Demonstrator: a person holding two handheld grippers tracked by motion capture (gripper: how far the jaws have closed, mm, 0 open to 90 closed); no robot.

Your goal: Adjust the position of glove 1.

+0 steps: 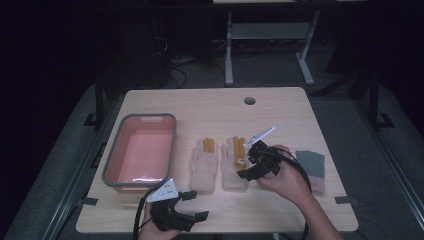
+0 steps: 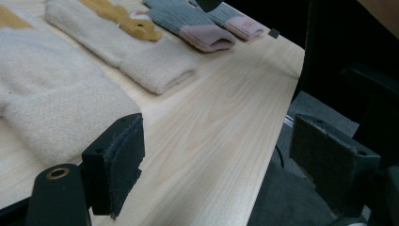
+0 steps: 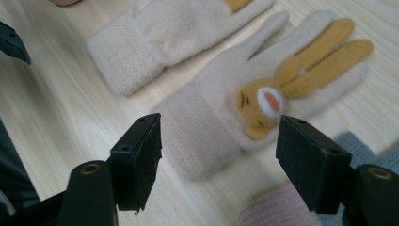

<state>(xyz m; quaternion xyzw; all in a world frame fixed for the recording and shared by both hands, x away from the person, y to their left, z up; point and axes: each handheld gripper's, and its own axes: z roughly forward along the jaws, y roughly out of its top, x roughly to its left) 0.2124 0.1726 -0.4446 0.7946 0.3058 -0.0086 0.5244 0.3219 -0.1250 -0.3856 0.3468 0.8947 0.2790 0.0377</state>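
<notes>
- The right-hand glove [image 3: 216,117], cream with mustard fingers and a small animal face, lies flat on the surface [image 1: 280,112], just beside its twin, the left-hand glove [image 1: 204,162]; their cuffs point toward the person.
- The right claw [image 1: 252,159] hovers over this glove, released, its jaws spread wide to either side of the palm and cuff in the right gripper view. It grasps nothing.
- Risk: if the jaws come down this wide, they may press on bare wood either side and pinch only a fold of the knit, so the glove droops or slips free when lifted.
- Risk: the fabric is soft and limp; a shallow pinch at the cuff could let the fingers drag over the surface and skew the glove.
- Risk: the twin lies so near that one jaw could catch its edge and pull both along.
- The grey and pink socks [image 1: 311,167] lie just beyond the right hand [image 1: 287,177]; a sweep of the wrist or the trailing cable could nudge them toward the surface's edge.
- The left claw [image 1: 192,205] rests low near the front edge, also released and empty, close to the left-hand glove's cuff. A careless move there could shove that cuff.
- The pink bin [image 1: 141,150] stands well to the left, apart from the gloves; a carry to it must pass over the twin, and a dangling glove could snag it.
</notes>
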